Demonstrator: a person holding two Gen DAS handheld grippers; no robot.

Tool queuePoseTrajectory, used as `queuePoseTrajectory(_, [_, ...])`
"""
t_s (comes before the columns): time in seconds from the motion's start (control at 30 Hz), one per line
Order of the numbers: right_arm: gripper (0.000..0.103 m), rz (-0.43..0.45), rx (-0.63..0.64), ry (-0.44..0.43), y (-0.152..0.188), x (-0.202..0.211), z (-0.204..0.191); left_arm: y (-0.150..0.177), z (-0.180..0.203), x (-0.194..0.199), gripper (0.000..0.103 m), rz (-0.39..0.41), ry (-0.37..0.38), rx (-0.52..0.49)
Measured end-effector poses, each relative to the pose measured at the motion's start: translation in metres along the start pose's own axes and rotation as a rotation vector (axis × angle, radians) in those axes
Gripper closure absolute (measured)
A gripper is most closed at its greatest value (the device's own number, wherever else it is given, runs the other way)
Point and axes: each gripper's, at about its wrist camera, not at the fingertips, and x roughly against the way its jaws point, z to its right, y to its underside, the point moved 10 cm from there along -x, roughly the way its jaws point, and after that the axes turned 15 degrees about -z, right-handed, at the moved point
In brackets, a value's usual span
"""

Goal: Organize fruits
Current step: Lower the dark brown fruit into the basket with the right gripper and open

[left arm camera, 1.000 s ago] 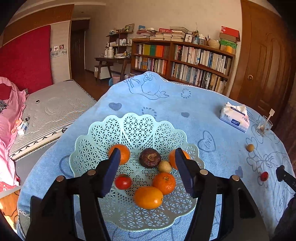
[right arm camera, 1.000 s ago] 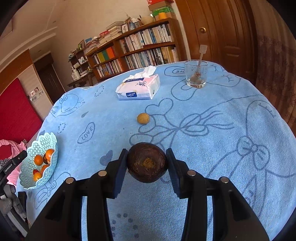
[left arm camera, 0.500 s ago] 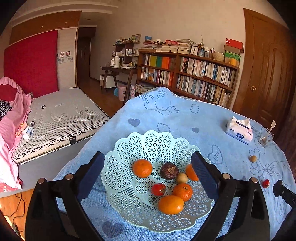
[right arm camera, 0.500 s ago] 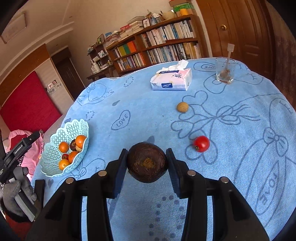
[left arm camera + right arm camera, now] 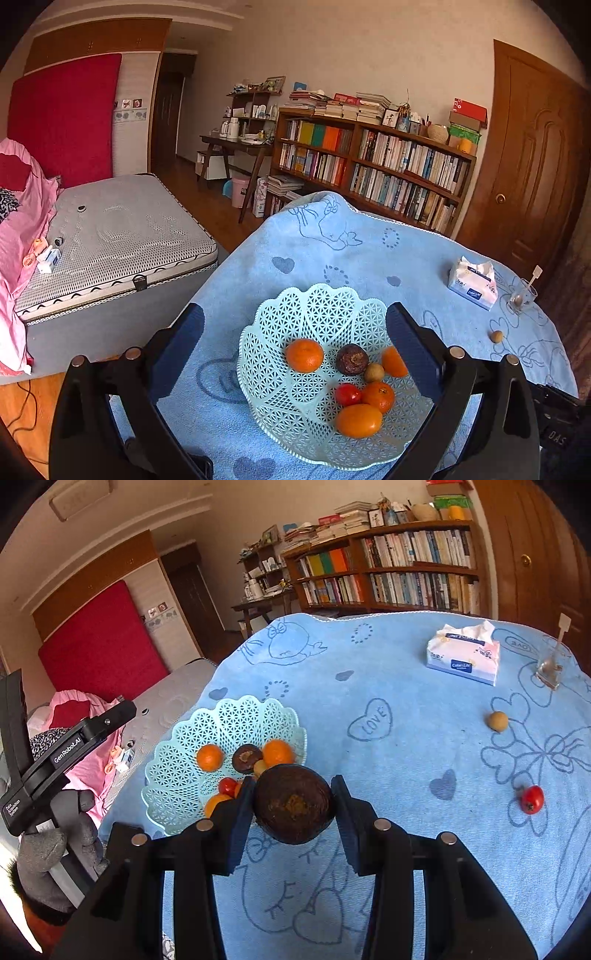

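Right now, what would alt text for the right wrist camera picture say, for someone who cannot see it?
The right gripper holds a dark brown round fruit above a blue tablecloth, close to a pale green lattice basket of oranges and other fruit. A red tomato, a small tan fruit, a tissue pack and a glass sit farther off.

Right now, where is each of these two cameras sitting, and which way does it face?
Left wrist view: rides the left claw, open, looking down at the basket of fruit; only its fingers show.
Right wrist view: rides the right claw, shut on a dark round fruit, facing across the blue cloth; a gloved hand holds the other tool at left.
Both share the basket, tissue pack, glass and bookshelf.
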Motion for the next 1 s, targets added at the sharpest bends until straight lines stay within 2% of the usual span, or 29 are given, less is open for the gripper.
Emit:
queuePoseTrajectory(0.23, [0.061,-0.05,0.071,-0.075,-0.01,-0.036,-0.068,-0.01,-0.016,0.012,0.003,0.023,0.029,0.037])
queuePoseTrajectory(0.47, [0.06,-0.073,0.115,-0.101,-0.018,-0.06,-0.107,-0.014,-0.025,0.019,0.003,0.033,0.046,0.062])
queuePoseTrajectory(0.53, [0.06,-0.068,0.105,-0.108,-0.019,-0.062,-0.109,-0.013,-0.025,0.017,0.003,0.027,0.049,0.065])
queuePoseTrajectory(0.6, [0.055,-0.068,0.094,-0.115,-0.02,-0.063,-0.108,-0.012,-0.026,0.015,0.003,0.021,0.05,0.071])
queuePoseTrajectory(1.0, [0.054,-0.045,0.005,-0.078,-0.021,-0.049,-0.062,-0.005,-0.014,0.006,0.003,-0.01,0.058,0.053])
